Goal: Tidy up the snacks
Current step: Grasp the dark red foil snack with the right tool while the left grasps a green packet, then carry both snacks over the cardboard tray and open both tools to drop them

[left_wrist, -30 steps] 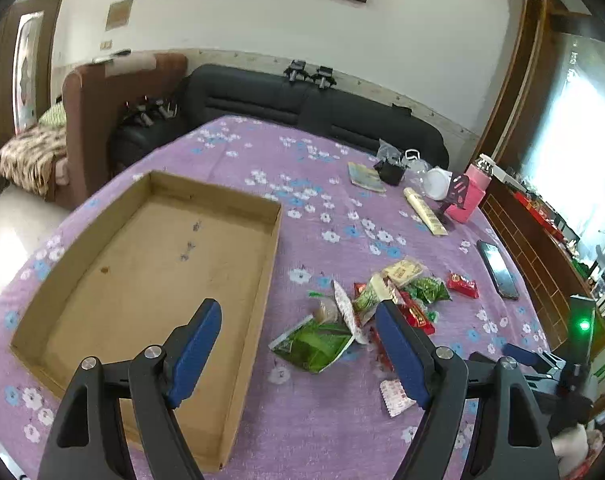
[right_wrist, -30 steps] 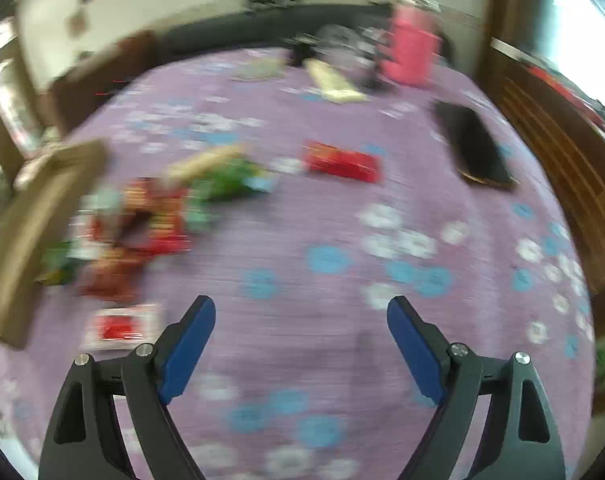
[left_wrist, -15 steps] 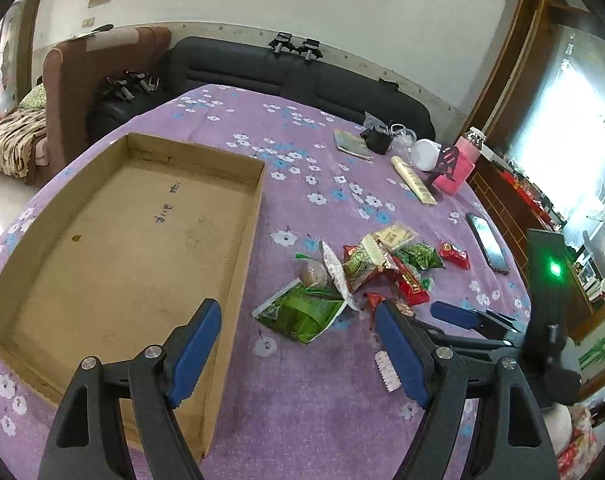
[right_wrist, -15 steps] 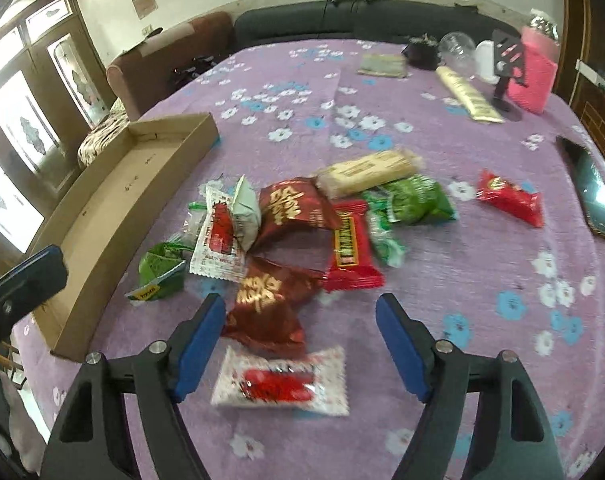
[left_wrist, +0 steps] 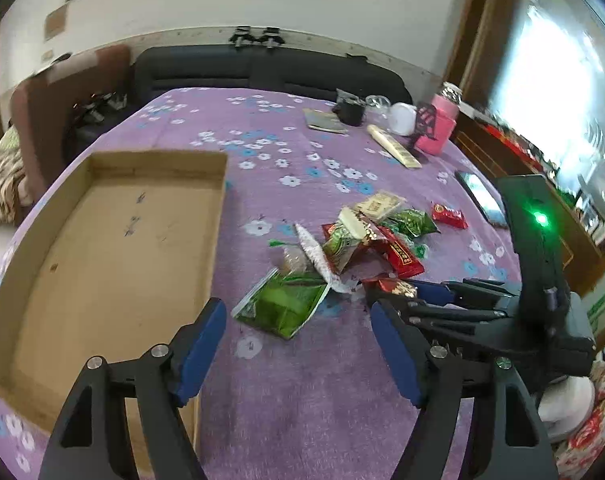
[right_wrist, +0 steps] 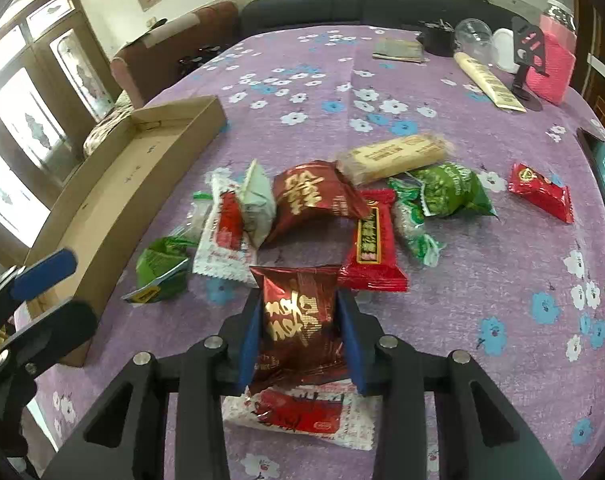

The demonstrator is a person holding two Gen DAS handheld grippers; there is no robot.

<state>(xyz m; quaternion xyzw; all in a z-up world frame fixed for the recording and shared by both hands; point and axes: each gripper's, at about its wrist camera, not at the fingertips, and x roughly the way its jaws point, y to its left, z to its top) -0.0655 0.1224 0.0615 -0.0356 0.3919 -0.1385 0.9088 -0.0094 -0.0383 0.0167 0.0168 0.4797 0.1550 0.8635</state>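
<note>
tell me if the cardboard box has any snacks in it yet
Empty: the cardboard box shows only bare floor; the snacks lie on the tablecloth beside it.

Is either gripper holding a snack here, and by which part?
The right gripper pinches a dark red foil snack packet across its two side edges, near the middle. The left gripper is open and holds nothing.

Glossy foil packet (right_wrist: 298, 320); matt, probably cardboard tray (left_wrist: 102, 240).

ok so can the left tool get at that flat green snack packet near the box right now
Probably yes. The left tool is open and empty, and the green packet lies flat on the cloth just ahead of it, nothing on top, with the cardboard box off to the side.
</note>
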